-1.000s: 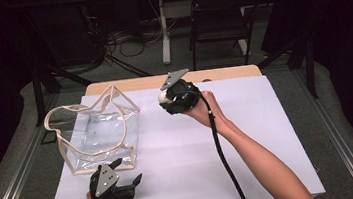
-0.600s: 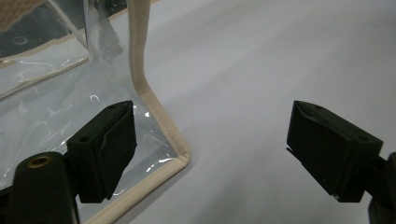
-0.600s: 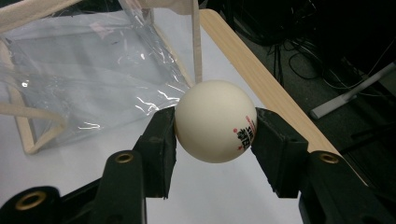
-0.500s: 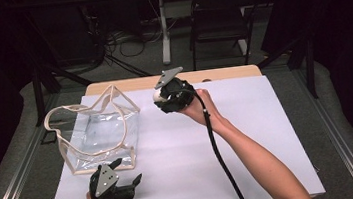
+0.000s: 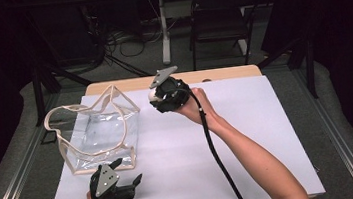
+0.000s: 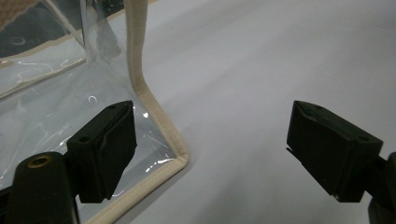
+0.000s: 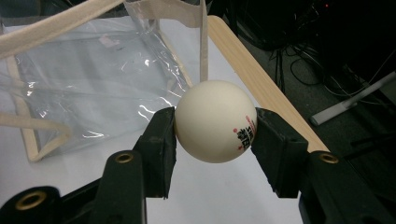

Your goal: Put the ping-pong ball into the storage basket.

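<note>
A clear plastic bag (image 5: 100,133) with cream trim and handles stands open at the table's left. My right gripper (image 5: 156,97) hovers above the table just right of the bag, shut on a white ball (image 5: 153,95). In the right gripper view the white ball (image 7: 215,122), with small red and black print, sits squeezed between both jaws, and the clear bag (image 7: 93,79) lies just beyond it. My left gripper (image 5: 127,173) rests open near the front edge, by the bag's near right corner. Its own view shows the bag's trimmed corner (image 6: 163,135) between the wide-apart jaws.
White paper (image 5: 249,136) covers the wooden table (image 5: 222,74). A black cable (image 5: 215,150) trails along the person's right forearm. Chairs, table legs and floor cables stand beyond the far edge in the dark.
My right gripper has carried the ball a little to the left, closer to the bag's opening. The left gripper has stayed put.
</note>
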The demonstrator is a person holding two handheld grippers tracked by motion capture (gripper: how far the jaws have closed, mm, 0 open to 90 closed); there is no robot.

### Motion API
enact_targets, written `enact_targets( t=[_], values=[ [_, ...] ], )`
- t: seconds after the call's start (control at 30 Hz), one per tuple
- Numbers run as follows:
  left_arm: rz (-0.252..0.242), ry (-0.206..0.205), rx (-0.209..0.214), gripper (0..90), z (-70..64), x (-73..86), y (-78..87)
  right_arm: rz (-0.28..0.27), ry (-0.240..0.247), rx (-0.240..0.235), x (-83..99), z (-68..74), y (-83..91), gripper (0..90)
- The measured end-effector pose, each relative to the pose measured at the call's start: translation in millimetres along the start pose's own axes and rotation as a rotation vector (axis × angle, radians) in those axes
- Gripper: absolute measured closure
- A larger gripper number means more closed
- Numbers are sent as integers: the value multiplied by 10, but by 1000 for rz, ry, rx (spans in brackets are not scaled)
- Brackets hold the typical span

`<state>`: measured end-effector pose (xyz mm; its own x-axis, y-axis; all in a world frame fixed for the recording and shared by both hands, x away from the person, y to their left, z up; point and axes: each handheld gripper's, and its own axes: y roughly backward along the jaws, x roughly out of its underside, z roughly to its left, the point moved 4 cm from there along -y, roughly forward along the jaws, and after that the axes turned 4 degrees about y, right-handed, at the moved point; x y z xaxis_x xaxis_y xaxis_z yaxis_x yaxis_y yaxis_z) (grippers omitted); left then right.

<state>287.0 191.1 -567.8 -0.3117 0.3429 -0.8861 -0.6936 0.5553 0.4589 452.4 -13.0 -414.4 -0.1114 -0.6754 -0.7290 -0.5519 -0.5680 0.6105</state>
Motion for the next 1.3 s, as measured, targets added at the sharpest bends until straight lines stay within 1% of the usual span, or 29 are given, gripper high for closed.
enact_targets(
  t=[0.3,0.67,0.97,1.3],
  values=[
    [-1,-1,-1,163,2,-1,1,-6,18,-5,-87,36,-24,507],
    [-1,-1,2,163,2,-1,-1,-4,22,-15,-158,64,-77,507],
    [0,-1,1,163,3,-2,1,-12,35,-18,-245,92,-97,507],
    [-1,0,2,163,5,-2,-5,-8,50,-24,-301,124,-146,507]
  ],
)
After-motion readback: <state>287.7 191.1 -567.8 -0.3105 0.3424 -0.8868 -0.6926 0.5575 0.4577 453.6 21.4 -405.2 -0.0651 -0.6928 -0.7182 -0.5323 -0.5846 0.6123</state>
